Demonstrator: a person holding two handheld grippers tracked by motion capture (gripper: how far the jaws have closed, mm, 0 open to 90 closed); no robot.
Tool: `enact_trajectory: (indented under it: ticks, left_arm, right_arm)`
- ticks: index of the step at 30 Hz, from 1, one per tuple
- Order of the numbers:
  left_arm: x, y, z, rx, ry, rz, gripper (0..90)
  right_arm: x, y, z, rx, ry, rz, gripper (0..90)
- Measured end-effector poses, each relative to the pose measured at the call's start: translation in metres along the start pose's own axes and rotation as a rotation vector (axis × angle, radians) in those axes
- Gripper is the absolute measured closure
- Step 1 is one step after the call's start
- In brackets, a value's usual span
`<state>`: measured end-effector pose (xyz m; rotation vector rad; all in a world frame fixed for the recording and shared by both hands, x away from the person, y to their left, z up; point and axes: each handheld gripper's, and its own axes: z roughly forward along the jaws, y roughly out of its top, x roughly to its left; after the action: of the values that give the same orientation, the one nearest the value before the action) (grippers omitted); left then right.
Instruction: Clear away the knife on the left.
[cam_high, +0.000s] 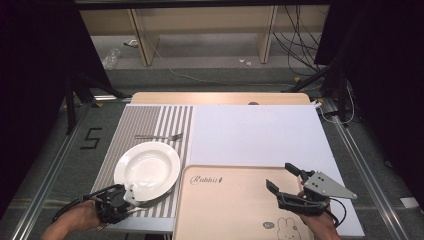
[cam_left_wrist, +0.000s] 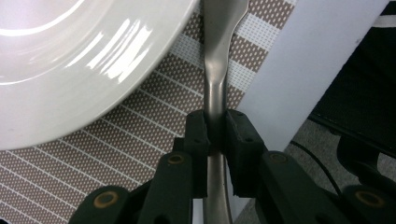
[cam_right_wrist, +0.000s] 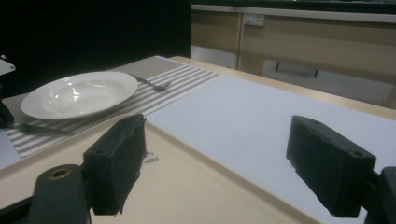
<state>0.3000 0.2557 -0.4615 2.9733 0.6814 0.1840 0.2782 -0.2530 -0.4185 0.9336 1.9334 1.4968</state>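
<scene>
Black jaws of left gripper (cam_left_wrist: 215, 135) clamp a steel utensil handle (cam_left_wrist: 215, 79) beside plate (cam_left_wrist: 70, 60)

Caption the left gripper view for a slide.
Left gripper shut on a metal utensil handle lying on the striped placemat beside the white plate.

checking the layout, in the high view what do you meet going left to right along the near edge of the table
left tongs shut on a metal utensil handle → white plate → beige rabbit tray → right tongs, open over the tray
</scene>
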Motion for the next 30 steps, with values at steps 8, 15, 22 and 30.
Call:
enact_trajectory:
  ticks: [8,15,22,30]
  left_arm:
    - [-0.008,-0.001,-0.006,-0.009,-0.032,-0.001,79.5]
    - [-0.018,0.008,-0.022,-0.054,0.009,0.013,79.6]
    - [-0.020,0.019,-0.037,-0.188,-0.052,-0.079,79.6]
    - [-0.013,0.037,-0.042,-0.321,-0.181,-0.224,79.6]
  right_arm:
    - [0.000,0.000,0.001,0.007,0.001,-0.001,20.9]
    - [0.000,-0.001,0.002,0.010,0.006,0.003,20.8]
    - [0.000,-0.001,0.002,0.011,0.009,0.002,20.8]
    - [0.000,-0.001,0.002,0.014,0.012,0.000,20.7]
